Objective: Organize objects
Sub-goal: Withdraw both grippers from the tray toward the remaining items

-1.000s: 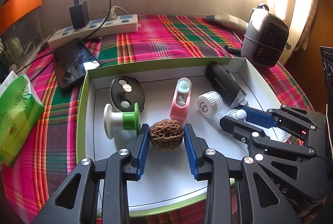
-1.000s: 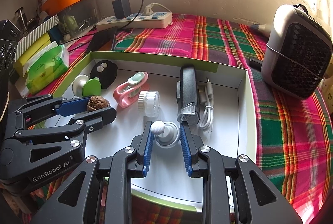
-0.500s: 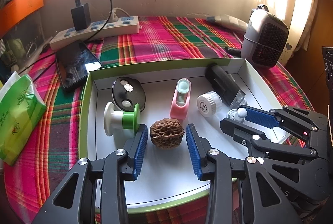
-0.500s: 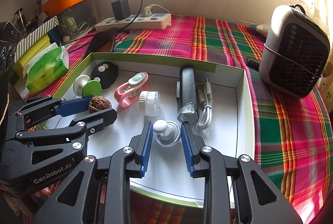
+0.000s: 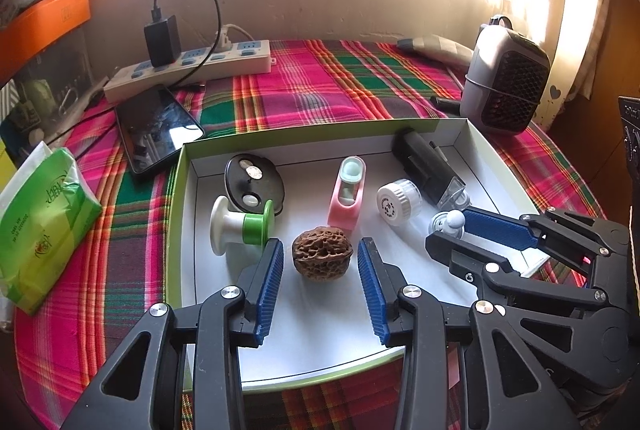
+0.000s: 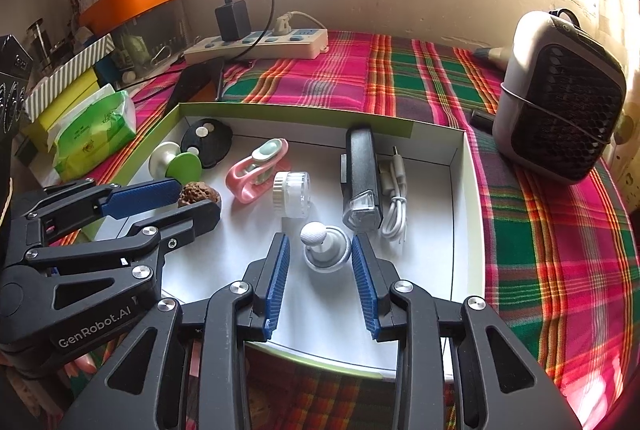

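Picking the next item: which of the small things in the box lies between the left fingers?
The walnut: brown and wrinkled, it sits between the left gripper's blue fingers, untouched. The spool, pink clip and white jar lie farther back.

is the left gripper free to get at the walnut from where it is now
Probably yes: the walnut lies in the box between the left gripper's open jaws, a gap on each side, nothing in front; the green spool sits just left.

both the left gripper (image 5: 320,270) and right gripper (image 6: 319,262) angle downward, jaws parted.
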`<action>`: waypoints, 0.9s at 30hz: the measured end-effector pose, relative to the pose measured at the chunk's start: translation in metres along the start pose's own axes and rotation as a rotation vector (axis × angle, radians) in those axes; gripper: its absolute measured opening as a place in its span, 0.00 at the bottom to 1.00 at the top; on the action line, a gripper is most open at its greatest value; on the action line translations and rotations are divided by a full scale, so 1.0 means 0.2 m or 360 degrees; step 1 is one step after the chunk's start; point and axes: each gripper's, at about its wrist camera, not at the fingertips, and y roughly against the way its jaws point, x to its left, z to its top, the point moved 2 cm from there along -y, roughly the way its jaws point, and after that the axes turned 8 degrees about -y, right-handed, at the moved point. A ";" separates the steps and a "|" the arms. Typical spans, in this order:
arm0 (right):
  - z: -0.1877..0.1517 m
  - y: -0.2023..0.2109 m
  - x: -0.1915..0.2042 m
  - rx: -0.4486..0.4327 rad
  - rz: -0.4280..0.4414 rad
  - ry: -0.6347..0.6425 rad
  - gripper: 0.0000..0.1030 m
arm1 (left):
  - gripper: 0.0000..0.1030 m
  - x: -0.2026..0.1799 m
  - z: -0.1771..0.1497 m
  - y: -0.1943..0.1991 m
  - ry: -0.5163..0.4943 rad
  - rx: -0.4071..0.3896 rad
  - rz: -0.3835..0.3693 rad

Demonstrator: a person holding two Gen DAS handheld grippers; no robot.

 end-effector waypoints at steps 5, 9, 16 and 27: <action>0.00 0.02 0.01 -0.0011 0.0003 0.0000 0.33 | 0.36 0.03 -0.02 0.04 -0.0007 -0.0013 0.0003; -0.01 0.03 0.01 -0.0015 0.0002 0.0000 0.33 | 0.36 0.05 -0.03 0.06 -0.0008 -0.0017 0.0012; -0.02 0.06 0.02 -0.0028 -0.0001 -0.0007 0.33 | 0.36 0.06 -0.04 0.09 -0.0005 -0.0025 0.0017; -0.03 0.12 0.02 -0.0057 -0.0003 -0.0024 0.33 | 0.36 0.10 -0.09 0.16 -0.0010 -0.0063 0.0041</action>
